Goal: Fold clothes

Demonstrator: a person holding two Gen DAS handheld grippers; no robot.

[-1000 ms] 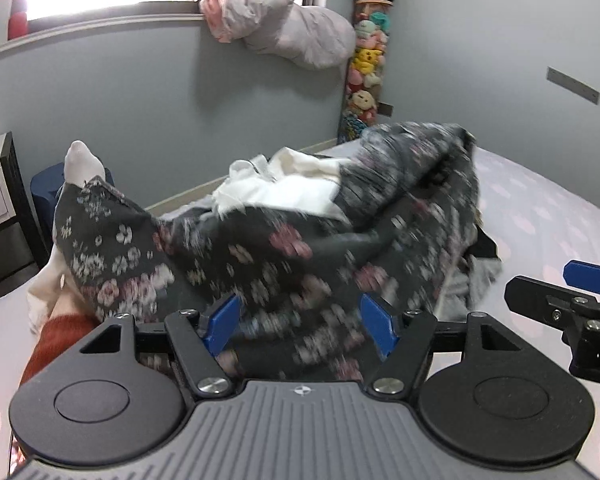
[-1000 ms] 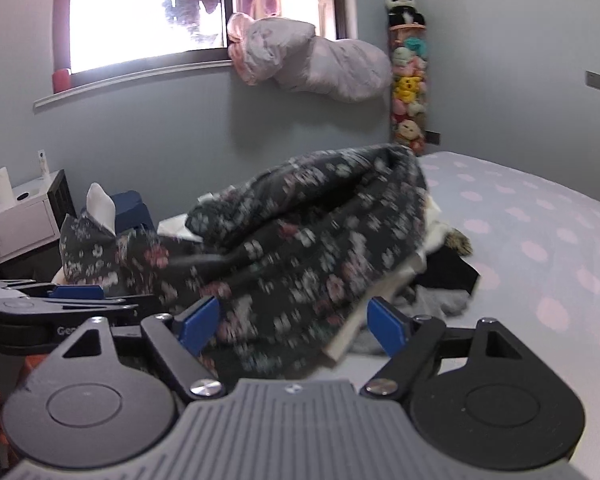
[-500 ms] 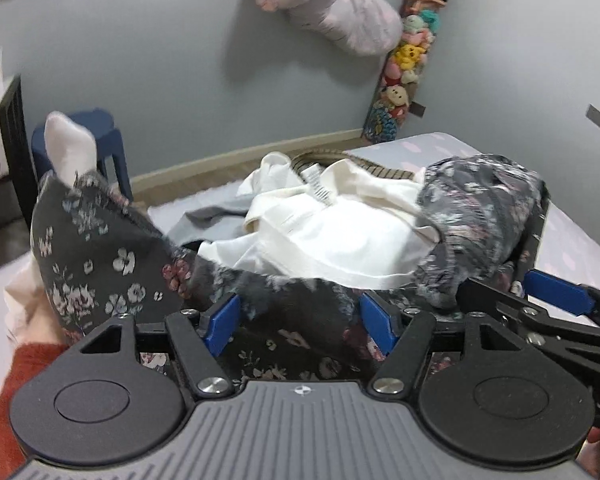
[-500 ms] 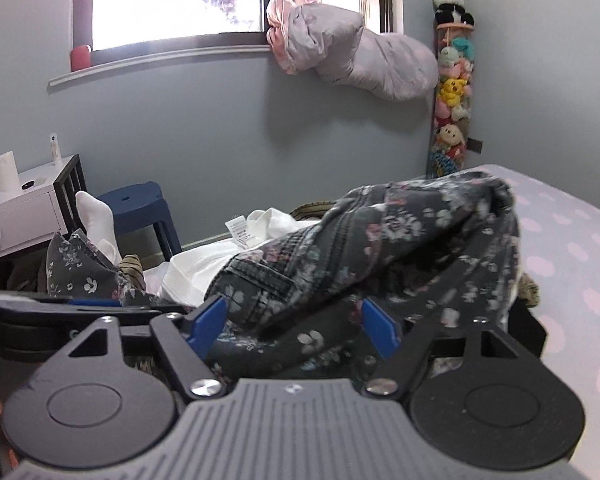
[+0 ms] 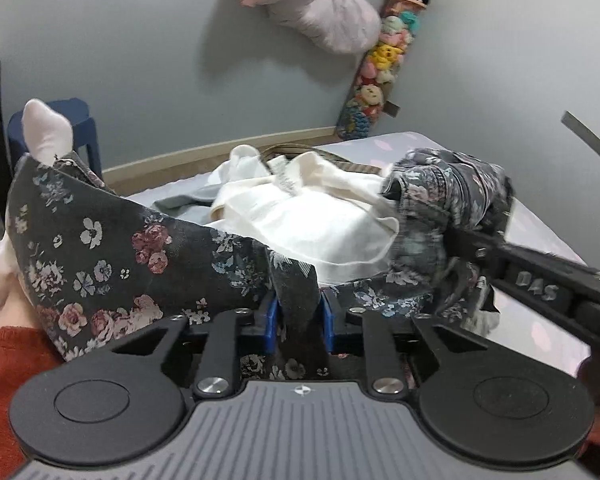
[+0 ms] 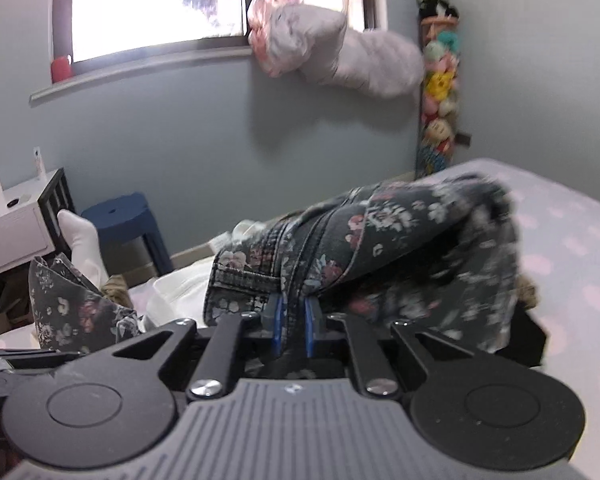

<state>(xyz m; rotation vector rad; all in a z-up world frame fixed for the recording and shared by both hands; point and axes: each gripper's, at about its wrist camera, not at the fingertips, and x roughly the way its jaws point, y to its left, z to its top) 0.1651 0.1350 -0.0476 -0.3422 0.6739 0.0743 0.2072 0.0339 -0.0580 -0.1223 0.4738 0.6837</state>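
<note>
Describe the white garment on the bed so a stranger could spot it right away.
Start at the pink-dotted bed. On it lies a clothes heap draped by dark floral jeans. The white garment sits in the middle, the only plain cream piece, showing a small sewn label.

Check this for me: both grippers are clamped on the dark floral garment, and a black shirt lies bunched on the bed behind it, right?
Not quite. Both the left gripper and right gripper are clamped on the floral garment, but the left wrist view shows the bunched shirt is white, not black.
</note>
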